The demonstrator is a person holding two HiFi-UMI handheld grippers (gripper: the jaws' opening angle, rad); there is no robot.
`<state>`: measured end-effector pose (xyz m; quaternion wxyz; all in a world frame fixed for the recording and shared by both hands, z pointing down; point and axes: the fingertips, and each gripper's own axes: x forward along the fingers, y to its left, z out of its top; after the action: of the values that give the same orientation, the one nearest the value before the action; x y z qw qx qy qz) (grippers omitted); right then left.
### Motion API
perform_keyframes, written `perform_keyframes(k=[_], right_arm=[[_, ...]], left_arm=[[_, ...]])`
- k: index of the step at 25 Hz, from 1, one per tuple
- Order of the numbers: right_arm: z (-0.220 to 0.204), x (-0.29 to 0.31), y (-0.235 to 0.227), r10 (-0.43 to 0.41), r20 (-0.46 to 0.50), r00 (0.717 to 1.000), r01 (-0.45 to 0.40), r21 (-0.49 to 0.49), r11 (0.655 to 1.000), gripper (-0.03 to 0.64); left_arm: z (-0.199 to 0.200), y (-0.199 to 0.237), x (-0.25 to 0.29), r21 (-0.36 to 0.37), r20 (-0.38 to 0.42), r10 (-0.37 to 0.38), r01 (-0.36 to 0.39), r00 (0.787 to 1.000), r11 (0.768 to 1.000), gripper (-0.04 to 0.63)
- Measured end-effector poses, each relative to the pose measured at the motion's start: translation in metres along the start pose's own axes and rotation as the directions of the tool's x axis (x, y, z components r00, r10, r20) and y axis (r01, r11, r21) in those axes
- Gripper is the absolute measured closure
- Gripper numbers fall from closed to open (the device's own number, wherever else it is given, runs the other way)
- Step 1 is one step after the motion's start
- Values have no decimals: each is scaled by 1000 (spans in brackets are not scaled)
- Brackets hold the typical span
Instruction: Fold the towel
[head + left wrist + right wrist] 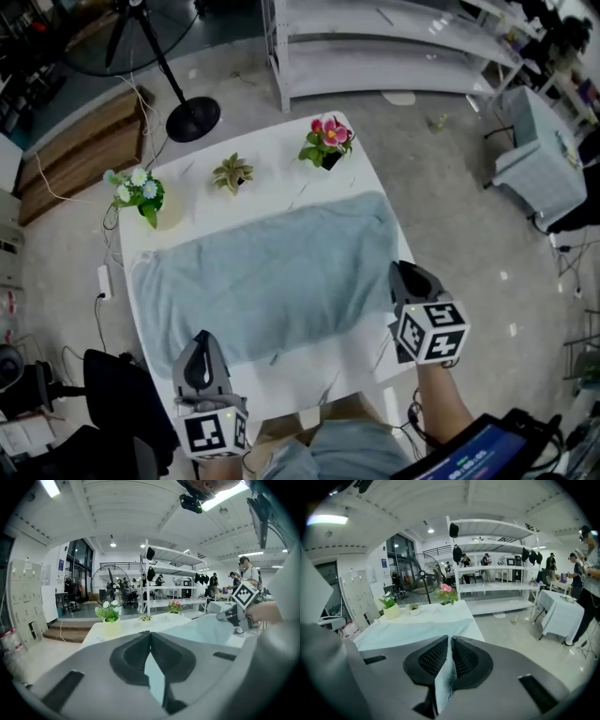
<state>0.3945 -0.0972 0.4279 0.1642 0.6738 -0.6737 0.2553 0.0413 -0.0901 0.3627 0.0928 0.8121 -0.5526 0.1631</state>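
Tongs x2 (201, 337) (403, 270) pinch 1 towel (272, 277).

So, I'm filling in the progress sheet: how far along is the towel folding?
Done: the towel lies spread flat on the table. In hand: the left gripper and the right gripper are each shut on the towel near one of its near corners, fabric pinched between the jaws. Left: every fold; no layer is doubled over yet.

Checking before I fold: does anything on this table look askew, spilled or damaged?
Nothing stands out. The towel lies spread on the table, only mildly wrinkled; the three potted plants behind it stand upright, nothing spilled. The left tool and right tool are each shut on its near edge.
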Motion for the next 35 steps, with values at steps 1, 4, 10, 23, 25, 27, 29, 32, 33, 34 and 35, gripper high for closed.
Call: perform_keyframes(k=[1, 4, 10, 23, 25, 27, 29, 32, 33, 34, 35], right_arm=[[6, -2, 9, 4, 10, 1000, -4, -15, 1000, 575], [25, -7, 39, 21, 37, 999, -18, -56, 998, 575], [48, -9, 108, 76, 75, 994, -66, -134, 989, 575], [62, -1, 238, 216, 79, 973, -185, -290, 939, 575], [63, 1, 257, 235, 77, 969, -201, -307, 930, 575], [63, 3, 277, 256, 74, 964, -219, -324, 920, 575], [63, 5, 297, 278, 70, 958, -238, -342, 909, 575], [60, 8, 328, 309, 61, 949, -266, -368, 891, 575], [59, 10, 339, 320, 58, 946, -276, -377, 884, 575], [58, 11, 350, 331, 54, 942, -286, -385, 878, 575], [57, 12, 361, 342, 50, 938, -297, -392, 871, 575]], left_arm=[[-1, 6, -5, -11, 5, 4, -4, 1000, 1000, 588], [0, 23, -21, -40, 23, 11, -10, 1000, 999, 588], [-7, 62, -59, -81, 40, 54, -51, 998, 995, 588], [-35, 137, -127, -172, 55, 190, -178, 980, 969, 588], [-40, 148, -136, -187, 49, 209, -196, 977, 963, 588], [-44, 160, -145, -200, 47, 228, -215, 972, 956, 588], [-49, 172, -154, -212, 46, 249, -234, 967, 949, 588], [-56, 192, -168, -226, 51, 284, -266, 957, 937, 588], [-59, 200, -173, -234, 50, 299, -280, 953, 931, 588], [-62, 209, -179, -244, 45, 314, -295, 948, 924, 588], [-65, 217, -184, -252, 40, 329, -309, 943, 917, 588]])
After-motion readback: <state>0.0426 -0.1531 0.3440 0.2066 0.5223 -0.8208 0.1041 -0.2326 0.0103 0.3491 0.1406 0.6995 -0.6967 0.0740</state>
